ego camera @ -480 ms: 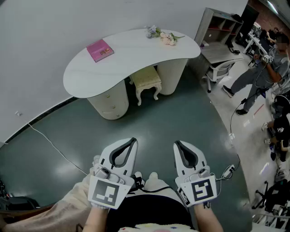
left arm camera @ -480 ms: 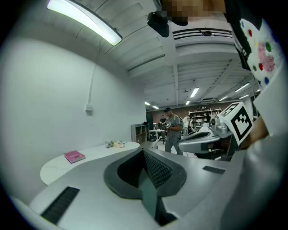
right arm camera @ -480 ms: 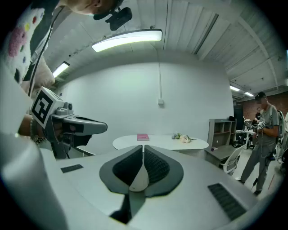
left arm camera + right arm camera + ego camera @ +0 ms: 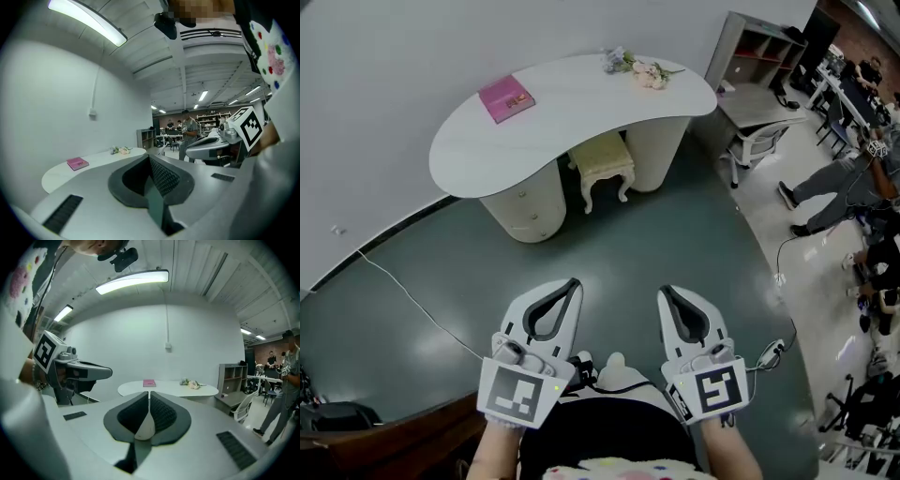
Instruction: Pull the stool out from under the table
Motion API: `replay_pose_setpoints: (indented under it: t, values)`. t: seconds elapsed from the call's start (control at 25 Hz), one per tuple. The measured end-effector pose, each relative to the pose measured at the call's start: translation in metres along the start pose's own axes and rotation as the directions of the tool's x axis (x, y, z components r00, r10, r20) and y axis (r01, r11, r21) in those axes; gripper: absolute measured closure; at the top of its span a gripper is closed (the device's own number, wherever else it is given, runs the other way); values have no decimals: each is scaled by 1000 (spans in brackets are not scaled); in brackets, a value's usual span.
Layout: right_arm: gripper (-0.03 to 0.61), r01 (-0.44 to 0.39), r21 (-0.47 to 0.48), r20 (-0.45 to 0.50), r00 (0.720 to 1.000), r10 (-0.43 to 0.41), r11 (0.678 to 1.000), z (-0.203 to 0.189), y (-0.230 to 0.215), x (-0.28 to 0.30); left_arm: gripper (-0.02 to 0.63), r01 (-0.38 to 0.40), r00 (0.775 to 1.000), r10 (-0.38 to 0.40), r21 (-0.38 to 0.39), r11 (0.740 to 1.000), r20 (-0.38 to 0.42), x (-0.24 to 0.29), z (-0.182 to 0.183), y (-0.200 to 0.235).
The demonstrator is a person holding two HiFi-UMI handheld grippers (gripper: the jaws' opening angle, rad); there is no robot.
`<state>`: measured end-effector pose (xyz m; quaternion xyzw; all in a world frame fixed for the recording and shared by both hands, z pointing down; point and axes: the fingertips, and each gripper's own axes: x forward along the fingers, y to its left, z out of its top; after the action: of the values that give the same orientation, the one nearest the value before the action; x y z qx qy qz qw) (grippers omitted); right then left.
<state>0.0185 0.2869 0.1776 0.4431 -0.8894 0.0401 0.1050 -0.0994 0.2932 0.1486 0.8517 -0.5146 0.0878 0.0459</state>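
Note:
A cream stool (image 4: pixel 602 164) with carved legs stands tucked under the white kidney-shaped table (image 4: pixel 572 117), between the table's two round pedestals. Both grippers are held close to the person's body, well short of the stool. My left gripper (image 4: pixel 575 284) is shut with nothing in it, and so is my right gripper (image 4: pixel 663 292). In the left gripper view the table (image 4: pixel 93 165) lies ahead at the left, and the stool is hidden. In the right gripper view the table (image 4: pixel 168 389) lies straight ahead beyond the shut jaws, with the left gripper (image 4: pixel 110 372) at the left.
A pink book (image 4: pixel 507 100) and a small bunch of flowers (image 4: pixel 639 71) lie on the tabletop. A white cable (image 4: pixel 403 291) runs across the green floor at the left. At the right stand a grey shelf unit (image 4: pixel 764 56), an office chair (image 4: pixel 759 142) and a walking person (image 4: pixel 848 187).
The view has shifted slightly. The person at the right has walked further right. Both grippers stay shut and hold about the same place.

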Motion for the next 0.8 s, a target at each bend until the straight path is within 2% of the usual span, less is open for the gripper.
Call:
replay_pose_setpoints:
  t: [0.32, 0.8]
  values:
    - [538, -5, 3, -3, 1000, 5, 1000, -4, -8, -1, 597, -2, 1000, 2, 0, 1000, -5, 8, -1, -4]
    - [538, -38, -19, 8, 999, 38, 999, -7, -29, -13, 597, -57, 998, 57, 12, 998, 6, 17, 6, -22]
